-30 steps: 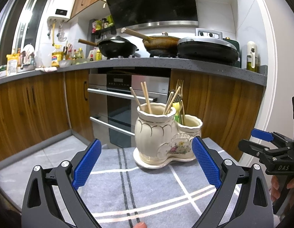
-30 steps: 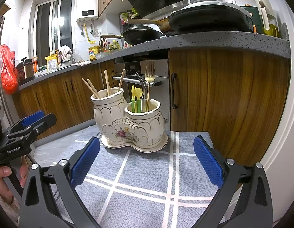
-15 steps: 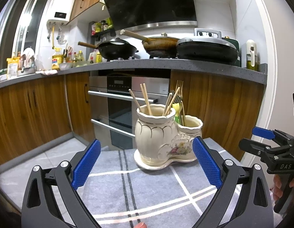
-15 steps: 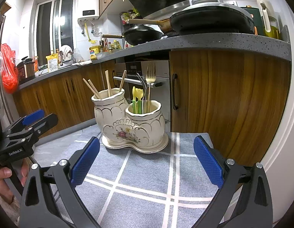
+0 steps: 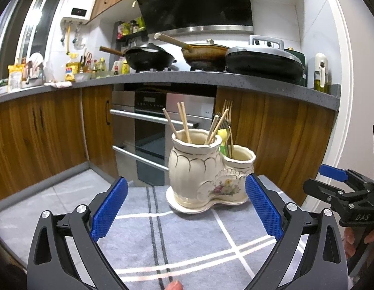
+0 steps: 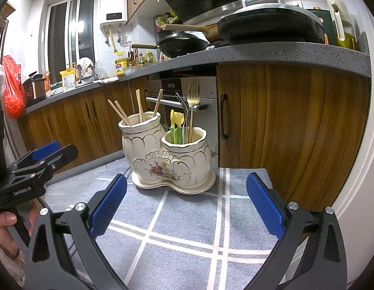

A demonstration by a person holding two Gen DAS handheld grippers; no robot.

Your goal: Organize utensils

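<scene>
While both tools hang above the grey checked cloth point(image 6: 187, 217), we see the left gripper point(image 5: 185, 207) with its blue pads spread wide and nothing between them, and the right gripper point(image 6: 187, 205) just as wide apart and just as empty. The cream double-pot holder point(image 6: 167, 154) stands upright on its own saucer on the cloth, ahead of both tools and touching neither. In its taller pot we count wooden chopsticks point(image 6: 138, 108) leaning outward; the shorter pot holds a gold fork point(image 6: 193, 101), a silver fork point(image 6: 183, 106) and yellow-green plastic pieces point(image 6: 176, 125), all handles down. From the left wrist view the holder point(image 5: 208, 169) sits between the spread pads, farther off, and the right gripper point(image 5: 341, 188) shows at the right edge. Behind the cloth we see wooden cabinets point(image 6: 283, 125), an oven point(image 5: 150, 125) and a counter point(image 5: 235, 77) carrying pans.
</scene>
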